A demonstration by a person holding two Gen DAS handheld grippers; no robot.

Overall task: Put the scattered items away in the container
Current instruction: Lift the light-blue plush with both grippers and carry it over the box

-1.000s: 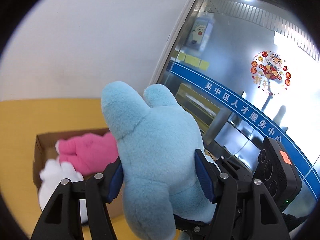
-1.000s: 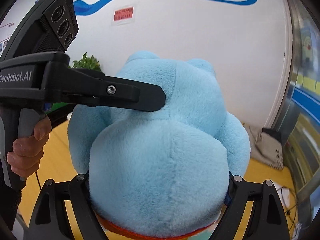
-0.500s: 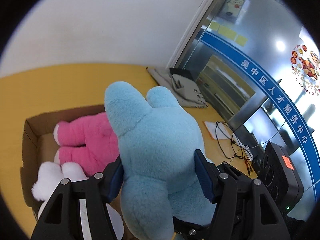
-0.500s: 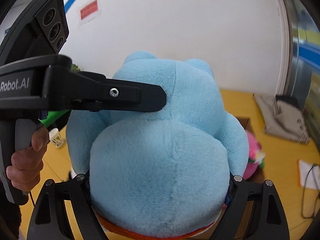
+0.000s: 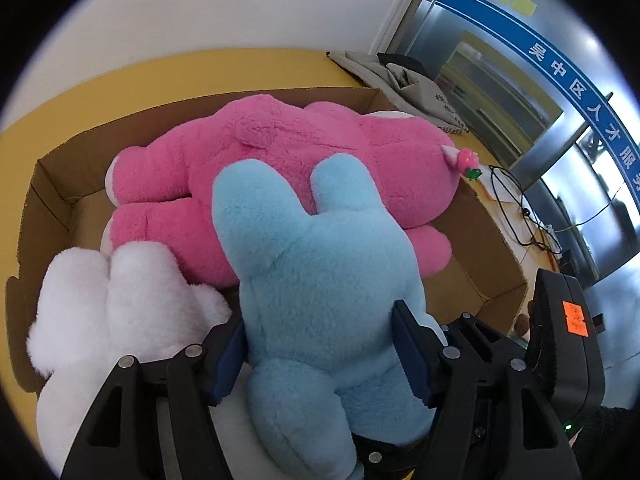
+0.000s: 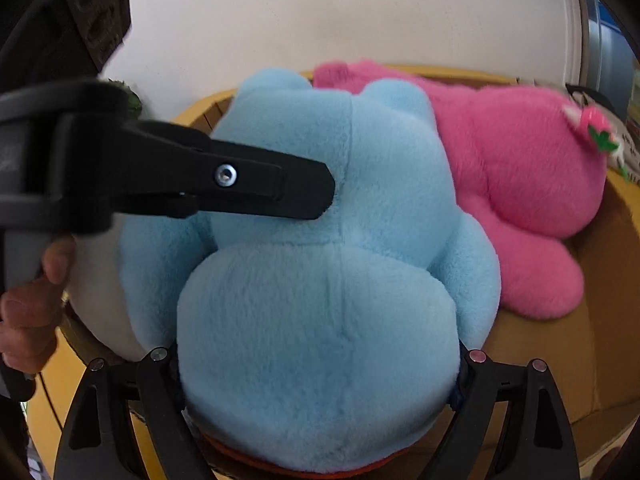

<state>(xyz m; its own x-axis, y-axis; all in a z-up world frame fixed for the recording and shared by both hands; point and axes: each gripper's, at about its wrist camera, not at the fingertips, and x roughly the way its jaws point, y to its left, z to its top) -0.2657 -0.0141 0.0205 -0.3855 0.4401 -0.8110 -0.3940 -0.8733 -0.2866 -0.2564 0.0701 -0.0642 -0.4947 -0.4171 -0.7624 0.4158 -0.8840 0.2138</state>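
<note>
Both grippers dropped blue plush (image 5: 328, 280) down over cardboard box (image 5: 52, 184); left gripper (image 5: 320, 356) easing, right gripper (image 6: 320, 364) clamped; pink plush (image 5: 280, 160), white plush (image 5: 120, 304) already inside; release pending.

A: How much of the blue plush toy (image 5: 320, 280) shows?
B: Not its face. Its lower body runs off the bottom edge in both views, and it hides most of the cardboard box (image 5: 52, 184) floor.
A: And the white plush toy (image 5: 116, 312)?
B: Cut off at the lower left; in the right wrist view only a sliver shows.
A: The pink plush toy (image 6: 520, 184)?
B: Blurred there, its near side hidden.
</note>
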